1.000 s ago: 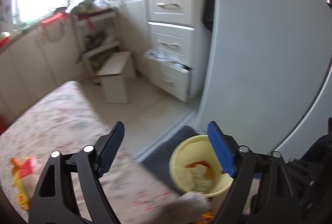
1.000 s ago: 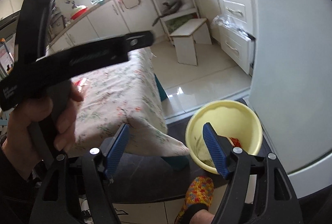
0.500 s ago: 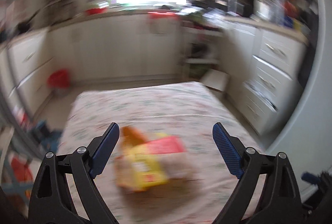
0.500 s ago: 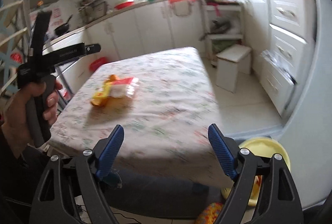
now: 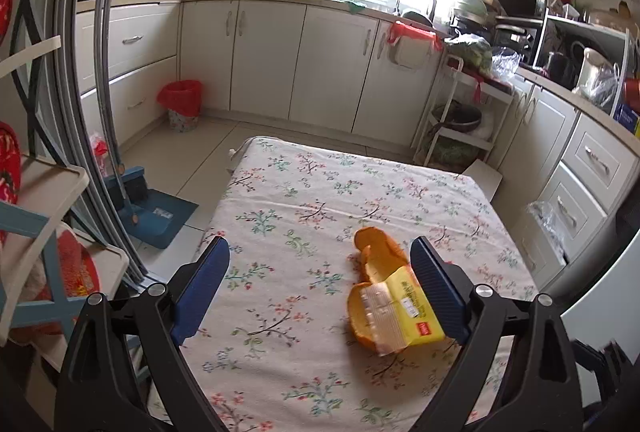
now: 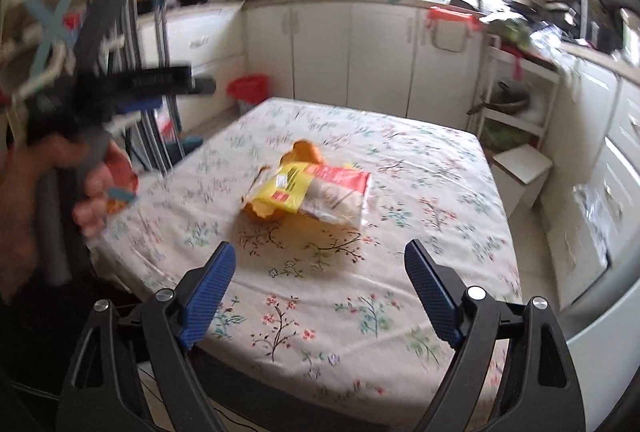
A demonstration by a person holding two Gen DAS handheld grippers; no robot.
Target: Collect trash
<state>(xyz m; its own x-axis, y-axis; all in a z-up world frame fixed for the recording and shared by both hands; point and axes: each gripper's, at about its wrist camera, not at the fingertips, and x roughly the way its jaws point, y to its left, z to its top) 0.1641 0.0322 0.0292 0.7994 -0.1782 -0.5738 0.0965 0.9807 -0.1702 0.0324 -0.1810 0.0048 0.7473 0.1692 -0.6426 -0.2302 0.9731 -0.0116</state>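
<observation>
A crumpled yellow, orange and red snack wrapper (image 5: 390, 304) lies on the floral tablecloth (image 5: 304, 216); it also shows in the right wrist view (image 6: 308, 192) near the table's middle. My left gripper (image 5: 320, 288) is open and empty, above the table's near side, with the wrapper just inside its right finger. My right gripper (image 6: 320, 292) is open and empty, above the table's near edge, short of the wrapper. The left gripper, held by a hand, shows blurred at the left of the right wrist view (image 6: 120, 92).
A red-lined bin (image 5: 182, 104) stands on the floor by the far cabinets. A blue dustpan and broom (image 5: 148, 208) lie left of the table. A white stool (image 6: 520, 168) stands at the table's right. Cabinets and drawers (image 5: 580, 184) line the right side.
Both grippers have swung away from the yellow bucket on the floor and now face the table. The wrapper has come between the left gripper's fingers. Both stay open.
</observation>
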